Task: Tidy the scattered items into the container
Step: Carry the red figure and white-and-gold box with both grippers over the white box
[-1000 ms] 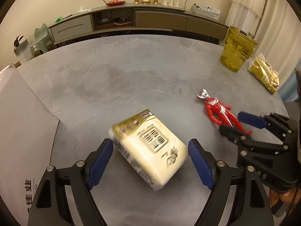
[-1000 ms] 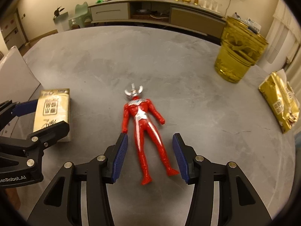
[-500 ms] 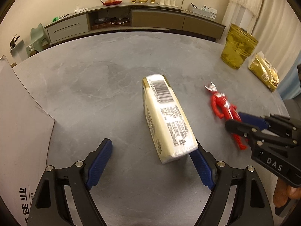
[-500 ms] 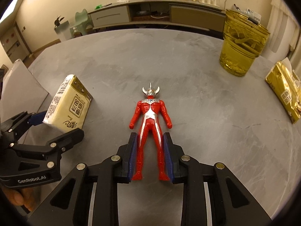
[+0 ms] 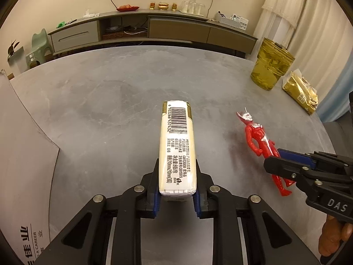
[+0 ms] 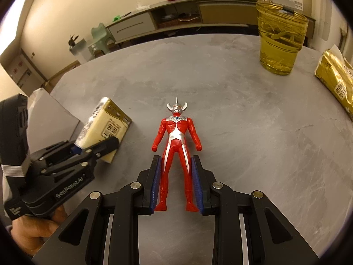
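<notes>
My left gripper (image 5: pixel 176 171) is shut on the near end of a cream and gold tissue pack (image 5: pixel 177 145), which is turned on edge with its barcode side up. The same pack (image 6: pixel 108 123) shows at the left of the right wrist view, in the left gripper (image 6: pixel 97 145). My right gripper (image 6: pixel 176 165) is shut on the legs of a red and silver toy figure (image 6: pixel 176 132), whose head points away. In the left wrist view, the figure (image 5: pixel 257 137) lies right of the pack, its legs in the right gripper (image 5: pixel 278 159). A white cardboard box (image 5: pixel 22 154) stands at the left.
On the grey round table (image 5: pixel 99 101), a golden transparent jar (image 5: pixel 271 66) stands at the far right, with a gold packet (image 5: pixel 301 92) beside it near the edge. The box flap (image 6: pixel 55 117) rises just left of the tissue pack. A low cabinet runs along the back wall.
The left gripper closed on the tissue pack, which rolled from flat onto its edge. The right gripper closed on the toy figure's legs and both moved slightly forward.
</notes>
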Demonstrator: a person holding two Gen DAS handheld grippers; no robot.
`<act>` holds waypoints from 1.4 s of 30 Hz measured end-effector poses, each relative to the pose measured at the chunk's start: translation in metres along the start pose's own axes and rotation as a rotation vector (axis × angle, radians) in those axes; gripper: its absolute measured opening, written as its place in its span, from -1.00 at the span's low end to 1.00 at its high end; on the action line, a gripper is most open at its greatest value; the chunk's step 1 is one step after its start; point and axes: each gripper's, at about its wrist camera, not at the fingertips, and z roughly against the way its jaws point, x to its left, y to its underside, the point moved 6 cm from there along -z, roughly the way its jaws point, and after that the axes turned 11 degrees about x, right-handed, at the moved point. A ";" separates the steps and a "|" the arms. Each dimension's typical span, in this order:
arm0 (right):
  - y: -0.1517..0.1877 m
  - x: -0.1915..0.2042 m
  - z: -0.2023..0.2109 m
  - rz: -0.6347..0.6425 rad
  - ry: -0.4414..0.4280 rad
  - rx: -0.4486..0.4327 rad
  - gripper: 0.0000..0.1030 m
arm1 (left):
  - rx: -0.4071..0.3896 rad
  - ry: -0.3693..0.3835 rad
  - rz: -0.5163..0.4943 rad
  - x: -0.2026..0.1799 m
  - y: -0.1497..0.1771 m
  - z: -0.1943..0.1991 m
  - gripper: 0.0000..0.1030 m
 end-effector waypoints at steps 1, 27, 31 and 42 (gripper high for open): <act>0.001 0.003 0.002 0.004 -0.007 -0.004 -0.45 | -0.006 -0.001 -0.003 -0.001 0.001 0.003 -0.54; 0.033 0.088 0.056 0.098 -0.093 -0.083 -0.45 | -0.135 0.008 -0.018 0.021 0.036 0.120 -0.54; 0.037 0.102 0.064 0.112 -0.098 -0.093 -0.45 | -0.162 0.012 -0.022 0.024 0.039 0.139 -0.54; 0.034 0.141 0.085 0.156 -0.109 -0.132 -0.45 | -0.223 0.016 -0.011 0.043 0.048 0.180 -0.54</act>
